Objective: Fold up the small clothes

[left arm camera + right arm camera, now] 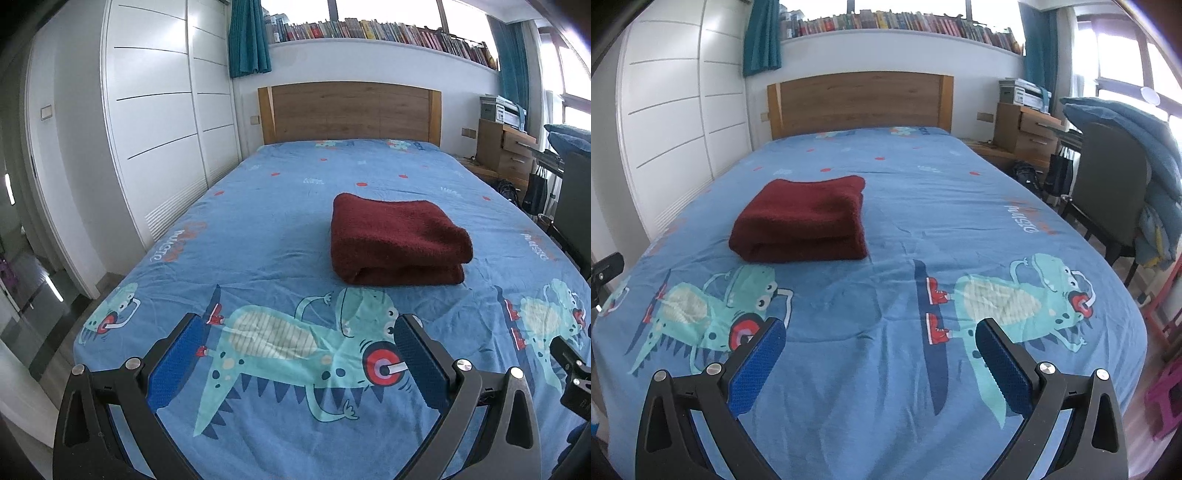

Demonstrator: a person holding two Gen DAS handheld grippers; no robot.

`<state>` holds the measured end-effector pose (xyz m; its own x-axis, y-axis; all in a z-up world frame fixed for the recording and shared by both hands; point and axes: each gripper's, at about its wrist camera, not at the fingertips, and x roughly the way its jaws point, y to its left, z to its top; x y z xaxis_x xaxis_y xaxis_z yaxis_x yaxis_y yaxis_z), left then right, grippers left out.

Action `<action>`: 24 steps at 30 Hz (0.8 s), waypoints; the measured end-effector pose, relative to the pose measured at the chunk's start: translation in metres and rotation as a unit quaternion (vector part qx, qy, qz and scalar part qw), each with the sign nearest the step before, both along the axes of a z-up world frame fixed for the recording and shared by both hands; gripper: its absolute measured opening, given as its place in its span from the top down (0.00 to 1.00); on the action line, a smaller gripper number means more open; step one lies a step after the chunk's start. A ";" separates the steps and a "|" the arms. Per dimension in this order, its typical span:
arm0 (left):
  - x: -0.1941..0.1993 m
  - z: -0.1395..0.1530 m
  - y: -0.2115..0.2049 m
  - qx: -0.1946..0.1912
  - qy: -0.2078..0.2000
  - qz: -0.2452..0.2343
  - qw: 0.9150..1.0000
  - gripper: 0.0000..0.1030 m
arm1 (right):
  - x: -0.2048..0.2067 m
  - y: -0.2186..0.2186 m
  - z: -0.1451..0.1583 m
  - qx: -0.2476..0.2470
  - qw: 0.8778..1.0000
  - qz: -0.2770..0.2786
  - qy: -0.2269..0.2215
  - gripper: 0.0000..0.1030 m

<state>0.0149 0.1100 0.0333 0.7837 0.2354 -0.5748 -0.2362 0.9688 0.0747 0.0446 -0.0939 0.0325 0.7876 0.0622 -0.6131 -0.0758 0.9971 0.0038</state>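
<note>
The folded dark-red fleece garment lies mid-bed on the blue dinosaur-print sheet, ahead of both empty, spread-fingered grippers, right of the left gripper and left of the right gripper.

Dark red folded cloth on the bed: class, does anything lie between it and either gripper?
Nothing visible does. The dark red folded cloth lies alone on the blue bed sheet. Between it and the open left gripper, and the open right gripper, there is only bare printed sheet.
</note>
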 end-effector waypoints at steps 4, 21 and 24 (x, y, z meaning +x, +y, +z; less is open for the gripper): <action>-0.001 -0.001 -0.002 0.002 0.002 -0.002 1.000 0.01 | -0.001 -0.004 -0.001 -0.002 1.000 -0.006 -0.001 0.00; 0.004 -0.010 -0.008 -0.004 0.012 -0.013 1.000 0.01 | -0.003 -0.008 -0.011 -0.012 1.000 -0.012 0.004 0.00; 0.005 -0.012 -0.009 -0.003 0.014 -0.014 1.000 0.01 | -0.003 -0.007 -0.011 -0.013 1.000 -0.010 0.004 0.00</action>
